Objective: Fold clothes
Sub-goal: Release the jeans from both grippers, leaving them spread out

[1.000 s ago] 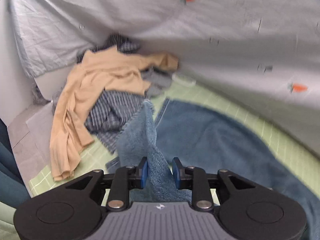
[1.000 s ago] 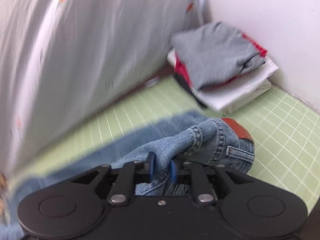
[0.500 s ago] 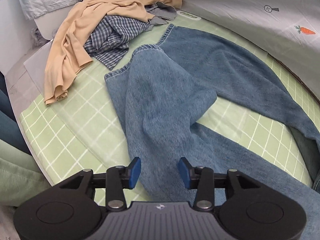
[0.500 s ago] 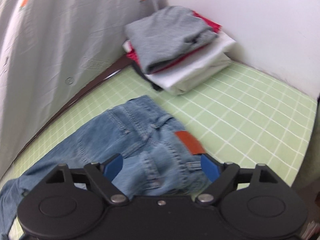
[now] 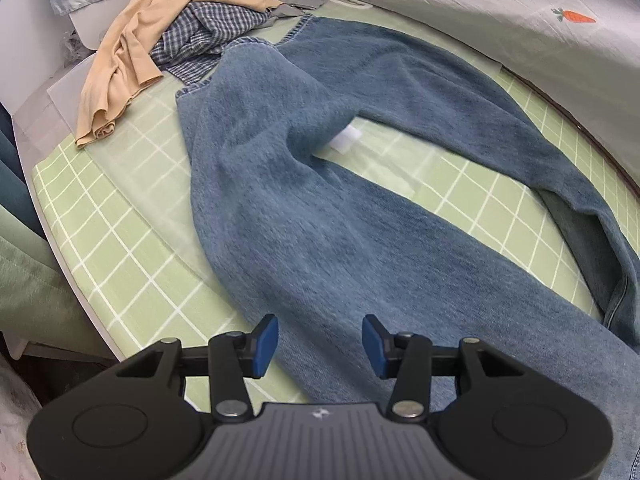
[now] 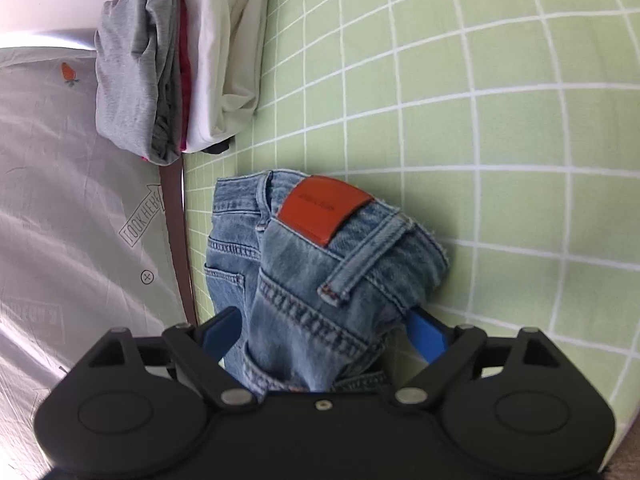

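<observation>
The gray sheet point(image 6: 80, 240) has the words "LOOK HERE" inside an arrow shape point(image 6: 144, 216), seen upside down. Near it is a small circle with an x in it point(image 6: 147, 277). More blocky letters point(image 6: 34, 320) lower down are too faint to read. The red-brown patch point(image 6: 324, 210) on the jeans point(image 6: 320, 280) has tiny words that are too small to read.

Blue jeans point(image 5: 328, 208) with a rust-red patch point(image 6: 324, 210) on a green white-gridded mat point(image 5: 100, 216).
</observation>
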Action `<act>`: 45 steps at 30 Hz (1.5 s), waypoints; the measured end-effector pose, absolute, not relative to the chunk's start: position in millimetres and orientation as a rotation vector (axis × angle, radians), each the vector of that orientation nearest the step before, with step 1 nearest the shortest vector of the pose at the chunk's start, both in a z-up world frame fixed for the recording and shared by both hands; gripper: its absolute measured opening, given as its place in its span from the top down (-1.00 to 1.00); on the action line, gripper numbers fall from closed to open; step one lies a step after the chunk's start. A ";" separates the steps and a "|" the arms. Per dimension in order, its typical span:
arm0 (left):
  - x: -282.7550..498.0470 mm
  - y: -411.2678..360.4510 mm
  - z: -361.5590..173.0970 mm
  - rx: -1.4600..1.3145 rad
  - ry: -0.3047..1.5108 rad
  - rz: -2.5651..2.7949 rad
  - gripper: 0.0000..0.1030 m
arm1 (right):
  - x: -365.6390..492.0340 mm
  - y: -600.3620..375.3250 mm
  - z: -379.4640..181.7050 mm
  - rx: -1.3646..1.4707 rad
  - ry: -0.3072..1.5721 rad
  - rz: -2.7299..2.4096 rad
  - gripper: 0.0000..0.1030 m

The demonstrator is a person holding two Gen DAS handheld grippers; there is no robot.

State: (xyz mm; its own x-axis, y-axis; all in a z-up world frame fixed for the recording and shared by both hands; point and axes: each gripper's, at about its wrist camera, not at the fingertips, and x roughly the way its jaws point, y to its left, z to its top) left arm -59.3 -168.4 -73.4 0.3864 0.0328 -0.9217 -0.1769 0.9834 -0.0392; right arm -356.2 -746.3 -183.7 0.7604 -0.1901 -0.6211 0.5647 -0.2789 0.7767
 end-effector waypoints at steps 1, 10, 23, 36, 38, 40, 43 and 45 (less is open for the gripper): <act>-61.6 -171.7 -73.4 -0.137 1.167 0.134 0.04 | -354.1 -750.6 -182.8 1.698 0.305 -0.742 -0.72; -77.8 -185.4 -69.2 -0.147 1.151 0.154 -0.03 | -341.6 -783.5 -113.5 1.120 0.376 -0.857 0.76; -45.2 -92.1 -74.5 -0.348 1.183 0.276 -0.05 | -311.8 -756.3 -84.4 0.527 0.726 -1.025 -0.86; 36.2 -36.5 -112.2 -0.227 1.226 0.218 -0.04 | -259.7 -607.8 -81.6 0.553 0.792 -0.954 -0.88; 40.9 -34.8 -116.0 -0.228 1.232 0.185 -0.04 | -252.6 -591.7 -80.5 0.525 0.818 -0.949 -0.88; 43.4 -35.0 -118.4 -0.228 1.228 0.165 -0.04 | -247.4 -579.0 -79.7 0.502 0.838 -0.946 -0.89; 45.2 -35.9 -118.3 -0.243 1.205 0.144 -0.06 | -241.5 -566.7 -79.5 0.491 0.859 -0.943 -0.89; 45.5 -29.7 -117.6 -0.321 1.198 0.125 -0.10 | -236.8 -561.3 -80.1 0.495 0.865 -0.938 -0.89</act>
State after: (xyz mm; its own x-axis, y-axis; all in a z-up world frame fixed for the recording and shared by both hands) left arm 45.5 -29.7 -117.6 0.3636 -0.0739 -0.9286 -0.2636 0.9479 -0.1786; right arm -236.8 -561.3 -80.1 0.3054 -0.4884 -0.8174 0.8538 0.5205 0.0080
